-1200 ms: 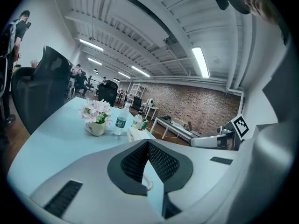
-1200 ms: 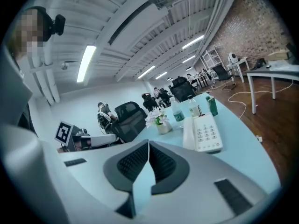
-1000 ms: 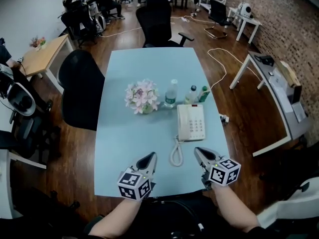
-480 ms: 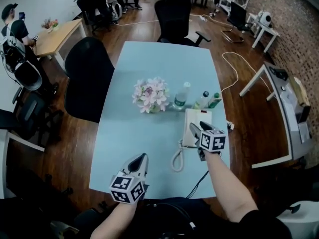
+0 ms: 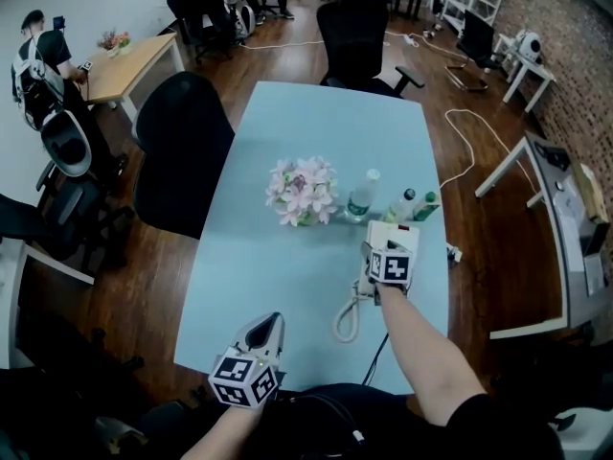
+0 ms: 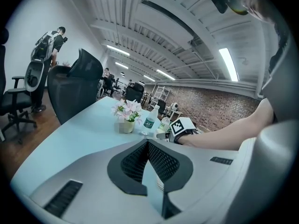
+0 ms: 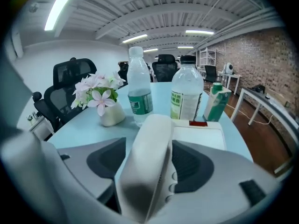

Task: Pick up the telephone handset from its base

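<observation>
A white telephone point(image 5: 387, 234) sits on the light blue table point(image 5: 259, 276), right of centre, with its coiled cord point(image 5: 346, 320) trailing toward me. My right gripper point(image 5: 376, 253) is down over the phone's left side. Its jaws are opening, and the white handset point(image 7: 147, 167) lies between them on the base point(image 7: 201, 130) with a gap at each pad. My left gripper point(image 5: 272, 321) hovers near the table's front edge, shut and empty; its pads meet at the tip point(image 6: 147, 143).
Behind the phone stand a vase of pink flowers point(image 5: 305, 188), two clear bottles point(image 5: 361, 196) point(image 5: 402, 204) and a green carton point(image 5: 424, 204). Black office chairs stand at the table's left point(image 5: 182, 151) and far end point(image 5: 359, 27). A person point(image 5: 38, 51) stands far left.
My right gripper has moved forward and down from the table's front edge onto the phone, and its jaws have spread around the handset. The left gripper has barely shifted.
</observation>
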`<state>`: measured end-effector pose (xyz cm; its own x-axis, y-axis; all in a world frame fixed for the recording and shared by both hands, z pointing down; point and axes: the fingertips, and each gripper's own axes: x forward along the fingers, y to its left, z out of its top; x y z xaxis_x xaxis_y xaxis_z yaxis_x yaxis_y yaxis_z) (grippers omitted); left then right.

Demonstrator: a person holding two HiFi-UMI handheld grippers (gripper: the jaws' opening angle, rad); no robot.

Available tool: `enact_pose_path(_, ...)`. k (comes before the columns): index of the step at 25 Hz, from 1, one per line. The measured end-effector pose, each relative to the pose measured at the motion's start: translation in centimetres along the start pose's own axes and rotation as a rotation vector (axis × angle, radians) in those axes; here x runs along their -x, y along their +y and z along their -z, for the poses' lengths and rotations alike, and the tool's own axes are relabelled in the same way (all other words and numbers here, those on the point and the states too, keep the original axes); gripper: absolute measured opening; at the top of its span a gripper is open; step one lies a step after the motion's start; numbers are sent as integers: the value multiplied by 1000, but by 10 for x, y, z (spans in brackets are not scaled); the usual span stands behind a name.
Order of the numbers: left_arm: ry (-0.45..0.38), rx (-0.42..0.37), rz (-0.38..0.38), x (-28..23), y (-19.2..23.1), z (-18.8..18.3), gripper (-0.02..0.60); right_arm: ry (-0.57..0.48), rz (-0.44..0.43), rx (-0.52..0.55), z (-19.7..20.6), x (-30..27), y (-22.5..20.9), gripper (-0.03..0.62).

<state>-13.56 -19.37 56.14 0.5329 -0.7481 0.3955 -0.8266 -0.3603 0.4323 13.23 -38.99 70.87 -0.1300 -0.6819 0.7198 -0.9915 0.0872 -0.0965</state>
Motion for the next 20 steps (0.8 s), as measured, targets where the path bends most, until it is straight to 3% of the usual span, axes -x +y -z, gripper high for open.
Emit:
enact_pose_path(4,0,1,-12,-2,6,-1,0,17,20,-2,4,-6,-1,331)
enact_pose_path(9,-2,-8,-18,-3,9,-4,0,43,98,71,5,-11,0,336)
enact_pose_path(11,-3,-7,-14,-2,8,-3,0,50,98,61,6,-11,2,302)
enact_pose_path(20,-4,-7,-13,9,6,2,0,9,58,-70,-2,-1,-2,269)
